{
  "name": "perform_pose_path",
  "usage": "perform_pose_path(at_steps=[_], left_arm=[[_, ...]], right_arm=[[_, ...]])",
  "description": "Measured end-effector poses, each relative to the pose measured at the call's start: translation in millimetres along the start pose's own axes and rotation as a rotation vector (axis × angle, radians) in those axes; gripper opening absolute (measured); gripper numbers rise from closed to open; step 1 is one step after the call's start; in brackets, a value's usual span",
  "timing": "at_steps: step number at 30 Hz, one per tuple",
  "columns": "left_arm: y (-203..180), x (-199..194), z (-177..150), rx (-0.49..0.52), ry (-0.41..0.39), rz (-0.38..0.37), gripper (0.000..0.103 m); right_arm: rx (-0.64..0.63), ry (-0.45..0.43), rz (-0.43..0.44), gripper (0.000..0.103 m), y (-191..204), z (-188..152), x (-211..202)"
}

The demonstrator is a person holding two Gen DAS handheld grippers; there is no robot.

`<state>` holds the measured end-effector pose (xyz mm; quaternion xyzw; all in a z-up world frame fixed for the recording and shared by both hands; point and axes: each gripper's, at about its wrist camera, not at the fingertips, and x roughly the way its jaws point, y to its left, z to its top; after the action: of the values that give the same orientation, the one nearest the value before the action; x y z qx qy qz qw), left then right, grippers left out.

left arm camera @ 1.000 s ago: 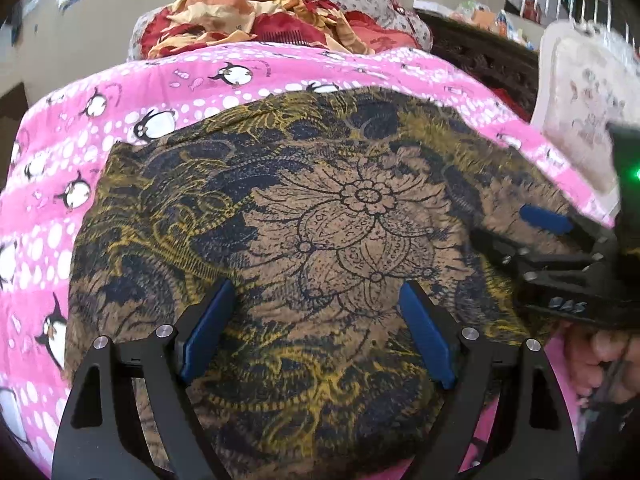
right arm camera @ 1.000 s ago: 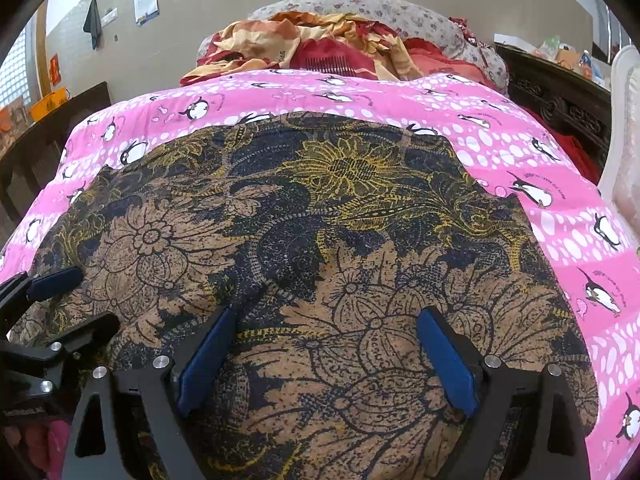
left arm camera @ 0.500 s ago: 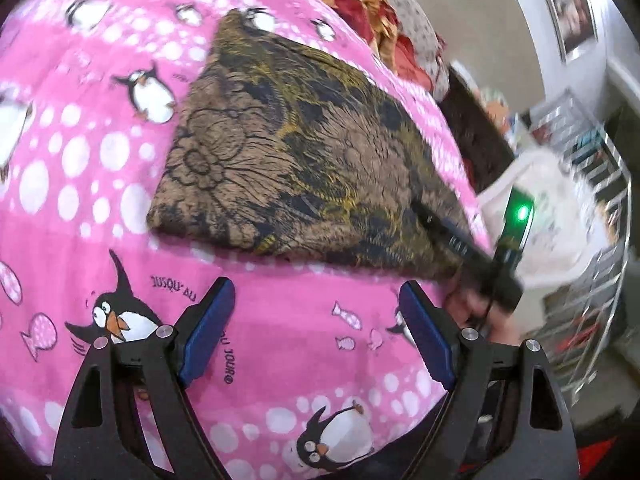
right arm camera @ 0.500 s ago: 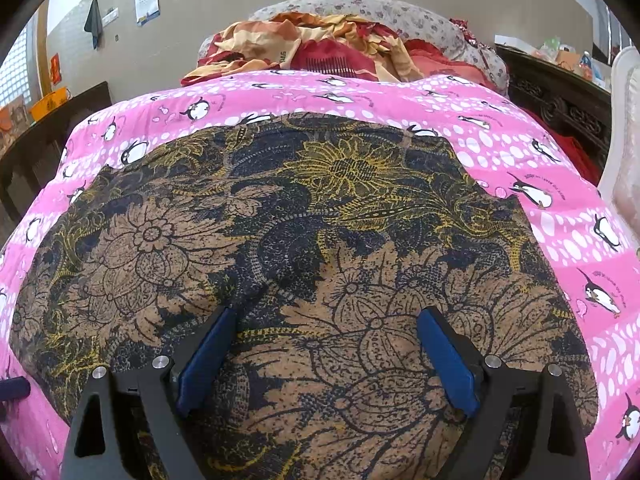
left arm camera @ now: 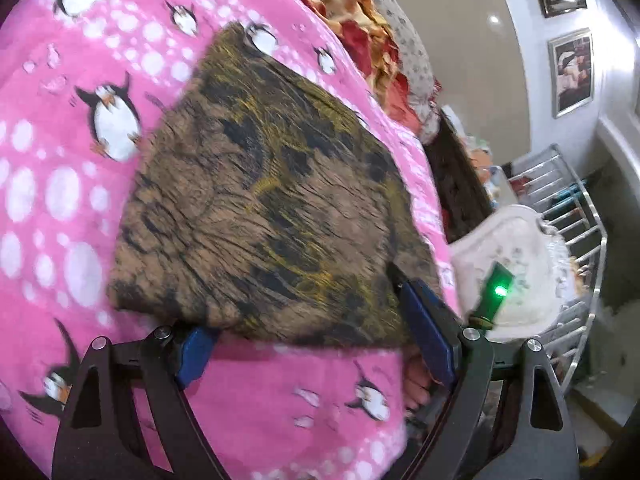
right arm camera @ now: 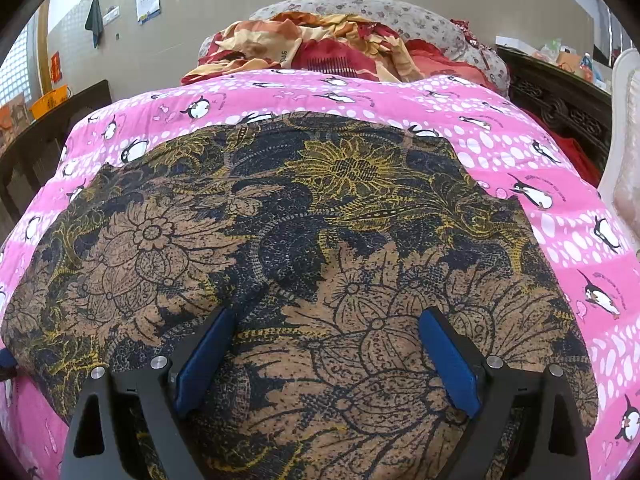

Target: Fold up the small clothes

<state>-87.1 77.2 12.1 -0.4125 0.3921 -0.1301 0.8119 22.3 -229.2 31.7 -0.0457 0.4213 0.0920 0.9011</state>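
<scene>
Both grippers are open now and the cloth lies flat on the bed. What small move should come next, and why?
Probably slide the left hand-held gripper onto the near edge of the flowered cloth and close. Its jaws stand open at that edge, holding nothing. The right hand-held gripper hovers open over the cloth.

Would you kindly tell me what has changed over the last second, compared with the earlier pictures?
The left tongs swung off the brown floral cloth to its side edge and rolled, so they now face that edge over the pink penguin blanket. They took hold of nothing; their jaws are open. The right tongs stayed open above the cloth, and the cloth lies flat as before.
</scene>
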Motion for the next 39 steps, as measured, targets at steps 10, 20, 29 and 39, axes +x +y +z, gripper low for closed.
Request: perform_pose_path(at_steps=[10,20,29,39], left_arm=[[25.1,-6.4,14.9,-0.107,-0.044,0.058,0.061],[40.0,-11.5,13.1,-0.181,-0.060,0.138,0.014],[35.2,-1.6,11.8,-0.123,-0.086,0.174,0.014],[1.8,-8.6,4.5,0.106,-0.169,0.313,0.013]], right_arm=[[-0.001,-0.001,0.000,0.094,0.3,-0.3,0.6],[-0.001,-0.005,0.001,0.094,0.9,-0.7,0.9],[0.000,-0.004,0.000,0.094,0.4,-1.3,1.0],[0.009,0.007,0.122,0.094,3.1,40.5,-26.4]])
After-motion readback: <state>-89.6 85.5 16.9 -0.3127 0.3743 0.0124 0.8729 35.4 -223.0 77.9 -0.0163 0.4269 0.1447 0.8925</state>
